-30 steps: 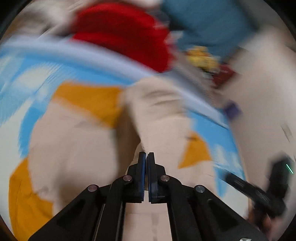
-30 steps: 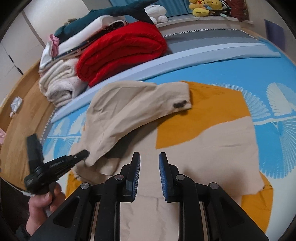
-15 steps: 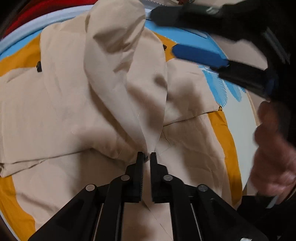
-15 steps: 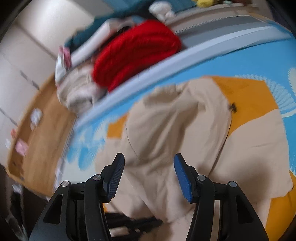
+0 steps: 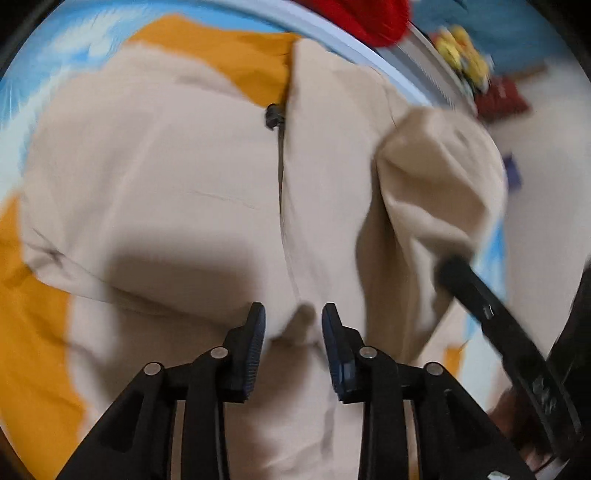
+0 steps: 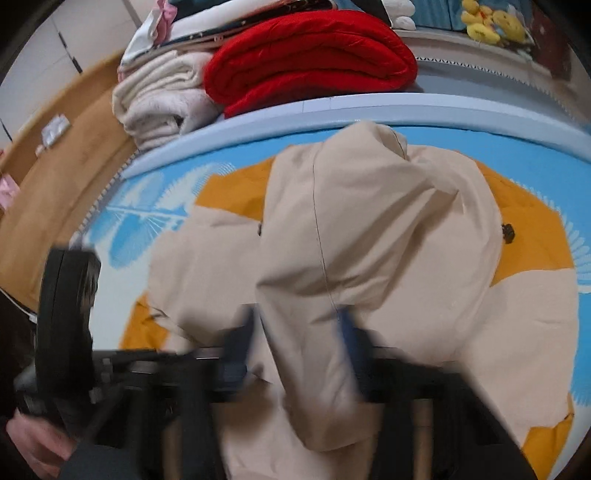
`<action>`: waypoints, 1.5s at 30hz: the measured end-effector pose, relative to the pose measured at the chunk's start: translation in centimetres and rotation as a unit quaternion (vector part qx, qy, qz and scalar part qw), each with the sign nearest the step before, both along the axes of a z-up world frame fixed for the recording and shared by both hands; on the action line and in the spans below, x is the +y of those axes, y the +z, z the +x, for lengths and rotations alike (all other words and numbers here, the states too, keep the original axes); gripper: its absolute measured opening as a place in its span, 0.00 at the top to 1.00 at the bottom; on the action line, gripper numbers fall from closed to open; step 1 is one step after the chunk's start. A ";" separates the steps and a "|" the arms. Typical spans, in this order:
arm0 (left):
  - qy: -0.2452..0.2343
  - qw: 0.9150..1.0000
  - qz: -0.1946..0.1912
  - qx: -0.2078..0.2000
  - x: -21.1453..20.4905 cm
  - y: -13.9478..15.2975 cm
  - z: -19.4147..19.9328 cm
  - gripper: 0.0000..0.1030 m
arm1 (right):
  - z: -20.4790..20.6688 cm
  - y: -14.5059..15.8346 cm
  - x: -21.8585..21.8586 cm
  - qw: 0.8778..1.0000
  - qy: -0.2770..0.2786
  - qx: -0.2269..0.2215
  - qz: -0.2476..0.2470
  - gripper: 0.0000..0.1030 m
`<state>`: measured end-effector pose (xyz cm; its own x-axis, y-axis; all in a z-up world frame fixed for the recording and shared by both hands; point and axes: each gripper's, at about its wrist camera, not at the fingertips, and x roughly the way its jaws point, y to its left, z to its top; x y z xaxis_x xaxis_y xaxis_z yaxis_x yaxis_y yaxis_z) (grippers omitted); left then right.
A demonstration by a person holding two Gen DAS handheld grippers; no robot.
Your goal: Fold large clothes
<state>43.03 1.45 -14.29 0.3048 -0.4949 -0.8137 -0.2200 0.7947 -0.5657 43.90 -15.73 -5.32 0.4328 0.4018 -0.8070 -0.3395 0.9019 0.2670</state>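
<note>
A large beige garment (image 5: 177, 192) lies spread on a blue and orange patterned bed cover (image 5: 236, 55). My left gripper (image 5: 292, 334) is open just above it, jaws apart, with a small fold of cloth between the fingertips. A puffed sleeve end (image 5: 439, 177) rises at the right. In the right wrist view the same garment (image 6: 369, 236) has a sleeve folded over its middle. My right gripper (image 6: 299, 332) is open and blurred, its jaws on either side of the hanging sleeve cloth. The right gripper's finger (image 5: 480, 302) shows at the right of the left wrist view.
A folded red blanket (image 6: 306, 55), cream towels (image 6: 162, 96) and other folded linens are stacked at the bed's far edge. Yellow plush toys (image 6: 491, 22) sit beyond. A wooden floor (image 6: 55, 155) lies to the left. The left gripper's body (image 6: 66, 317) and a hand show at lower left.
My left gripper has opened and let go of the beige cloth. The sleeve now lies folded over the garment. My right gripper stays open and has moved down onto the sleeve cloth.
</note>
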 end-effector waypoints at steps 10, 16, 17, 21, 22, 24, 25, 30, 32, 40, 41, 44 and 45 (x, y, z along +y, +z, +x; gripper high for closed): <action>0.094 0.961 -0.251 -0.065 2.5 0.7 -0.6 0.97 | -0.9 4.4 -6.0 0.954 -0.070 -0.048 0.287 0.98; 0.030 0.984 -0.039 -0.174 2.3 7.8 -0.3 0.97 | -1.1 2.7 -11.9 0.918 -0.194 -0.033 0.345 0.98; 0.008 0.988 -0.007 -0.154 1.5 7.1 -0.2 0.97 | -0.9 1.0 -12.0 0.923 -0.223 0.004 0.313 0.98; -0.057 0.995 0.081 0.021 -1.7 -0.6 0.1 0.92 | -0.4 -6.5 -11.7 0.928 -0.291 0.168 0.158 0.98; -0.048 0.996 0.071 0.026 -1.4 -1.1 0.1 0.91 | -0.6 -8.4 -11.9 0.919 -0.302 0.207 0.150 0.98; -0.028 0.998 0.052 0.024 -0.4 -0.3 0.1 0.86 | -0.5 -8.9 -12.0 0.914 -0.301 0.224 0.151 0.96; -0.022 0.998 0.053 0.020 0.0 0.2 0.2 0.81 | -0.3 -8.4 -11.8 0.920 -0.294 0.215 0.143 0.95; -0.005 0.999 0.045 -0.021 1.3 2.4 0.1 0.70 | 0.9 -3.5 -11.0 0.958 -0.248 0.101 0.107 0.41; -0.006 0.999 0.039 -0.019 1.7 2.5 -0.1 0.93 | 1.7 -2.7 -11.1 0.964 -0.239 0.078 0.090 0.41; -0.010 0.996 0.084 -0.003 0.6 0.7 -1.5 0.98 | 1.7 -3.8 -16.8 0.921 -0.313 0.096 0.210 0.99; -0.010 0.997 0.076 0.025 0.5 -1.1 -1.3 0.97 | 1.8 -4.5 -16.8 0.918 -0.324 0.109 0.202 0.99; -0.021 0.994 0.099 0.036 0.5 -1.3 -1.5 0.90 | 1.8 -8.2 -17.1 0.907 -0.343 0.185 0.161 0.99; -0.023 0.993 0.113 0.027 0.0 -0.7 -1.0 0.89 | 1.7 -8.3 -16.9 0.907 -0.344 0.188 0.153 0.98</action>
<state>42.01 1.48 -14.97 0.2399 -0.3094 -0.9202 -0.2057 0.9101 -0.3597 45.62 -32.68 -13.64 0.3836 0.3709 -0.8458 0.4419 0.7305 0.5207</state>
